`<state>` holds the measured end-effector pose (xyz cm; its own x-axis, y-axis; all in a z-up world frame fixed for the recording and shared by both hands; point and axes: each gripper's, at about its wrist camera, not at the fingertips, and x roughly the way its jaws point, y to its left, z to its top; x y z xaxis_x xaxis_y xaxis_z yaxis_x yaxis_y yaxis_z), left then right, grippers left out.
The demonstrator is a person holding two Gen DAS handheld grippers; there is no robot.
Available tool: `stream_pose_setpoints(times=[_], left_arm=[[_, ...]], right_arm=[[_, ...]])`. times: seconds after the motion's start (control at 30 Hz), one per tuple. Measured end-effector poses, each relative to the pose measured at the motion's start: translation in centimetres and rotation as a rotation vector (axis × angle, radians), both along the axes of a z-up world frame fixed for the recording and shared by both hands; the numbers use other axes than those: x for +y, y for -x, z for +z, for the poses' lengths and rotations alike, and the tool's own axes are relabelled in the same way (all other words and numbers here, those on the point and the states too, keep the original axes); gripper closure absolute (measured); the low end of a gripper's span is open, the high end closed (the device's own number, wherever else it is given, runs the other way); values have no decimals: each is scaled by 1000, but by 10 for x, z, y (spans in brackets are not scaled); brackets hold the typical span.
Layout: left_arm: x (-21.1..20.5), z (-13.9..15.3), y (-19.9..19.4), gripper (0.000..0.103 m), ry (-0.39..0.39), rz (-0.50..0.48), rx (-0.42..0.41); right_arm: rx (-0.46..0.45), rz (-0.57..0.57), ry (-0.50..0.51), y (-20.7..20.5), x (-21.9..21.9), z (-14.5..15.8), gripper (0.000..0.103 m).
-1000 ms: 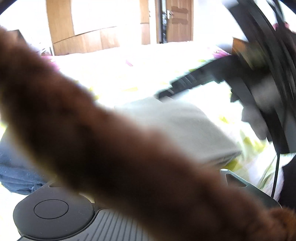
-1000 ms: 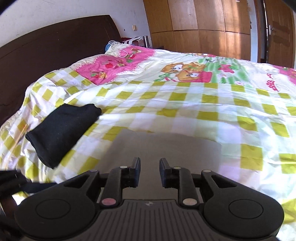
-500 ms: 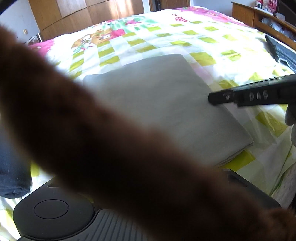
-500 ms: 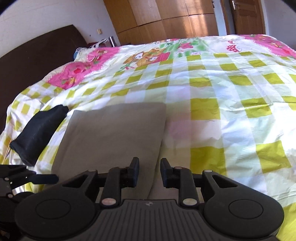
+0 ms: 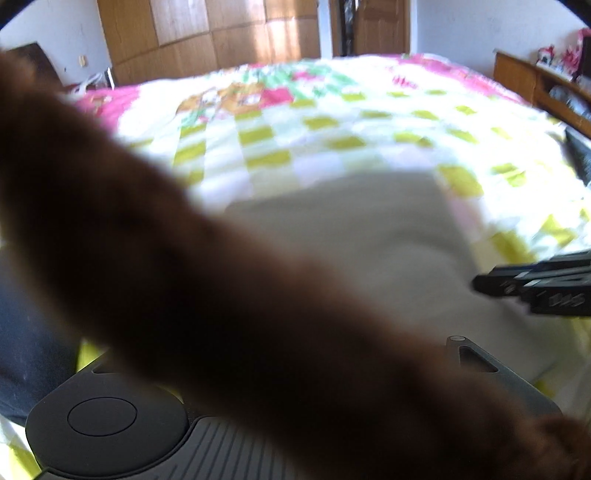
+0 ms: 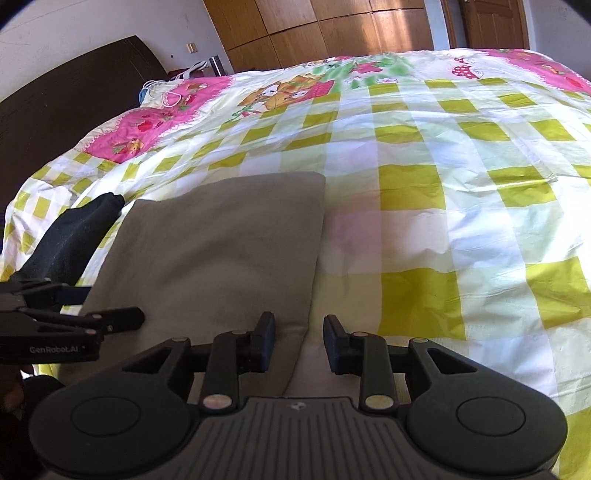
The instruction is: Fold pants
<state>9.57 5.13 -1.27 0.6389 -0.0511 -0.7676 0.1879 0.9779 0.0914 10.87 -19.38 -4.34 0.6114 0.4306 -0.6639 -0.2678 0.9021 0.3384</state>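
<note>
The folded grey pants [image 6: 221, 251] lie flat on the checked bedspread [image 6: 443, 184]; they also show in the left wrist view [image 5: 369, 240]. My right gripper [image 6: 299, 341] is open and empty, its fingers astride the pants' near right corner. My left gripper [image 6: 136, 319] reaches in from the left over the pants' near left edge; side on, its jaws look nearly together. In the left wrist view a blurred brown furry sleeve [image 5: 184, 277] hides the left fingers, and the right gripper [image 5: 532, 286] enters from the right.
A folded dark garment [image 6: 70, 240] lies left of the pants near the bed's edge. A dark headboard [image 6: 66, 96] stands at the left and wooden wardrobes [image 6: 332, 29] behind. A wooden shelf [image 5: 535, 85] is at the bed's right.
Both views swung and settled lower toward the pants. The right gripper moved to the pants' near right corner and the left gripper came in at the near left edge.
</note>
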Motion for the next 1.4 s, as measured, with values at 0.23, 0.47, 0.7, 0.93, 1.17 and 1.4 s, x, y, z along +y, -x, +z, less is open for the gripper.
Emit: stream_pose_setpoints(times=[0.23,0.47,0.7,0.93,1.17,1.4], left_arm=[[23,8,4,33,89,26,-18],[20,-7,-12,30,125,1,5],[13,-12,-16,29,150,-39,31],[19,-14,-19,28,202,-39,51],[-3,-13,-33,28,189,-91,20],[-42,-16,-65,24,141,-145,-21]], right_arm=[[13,66,-12,-20,11,-8,52],[29,71,-88,-34,3,-13,50],[30,65,-96,-36,-5,-13,50],[95,97,-170,-48,3,-19,59],[68,-22,-161,-66,-22,-10,75],[10,-99,-39,-56,-32,3,72]])
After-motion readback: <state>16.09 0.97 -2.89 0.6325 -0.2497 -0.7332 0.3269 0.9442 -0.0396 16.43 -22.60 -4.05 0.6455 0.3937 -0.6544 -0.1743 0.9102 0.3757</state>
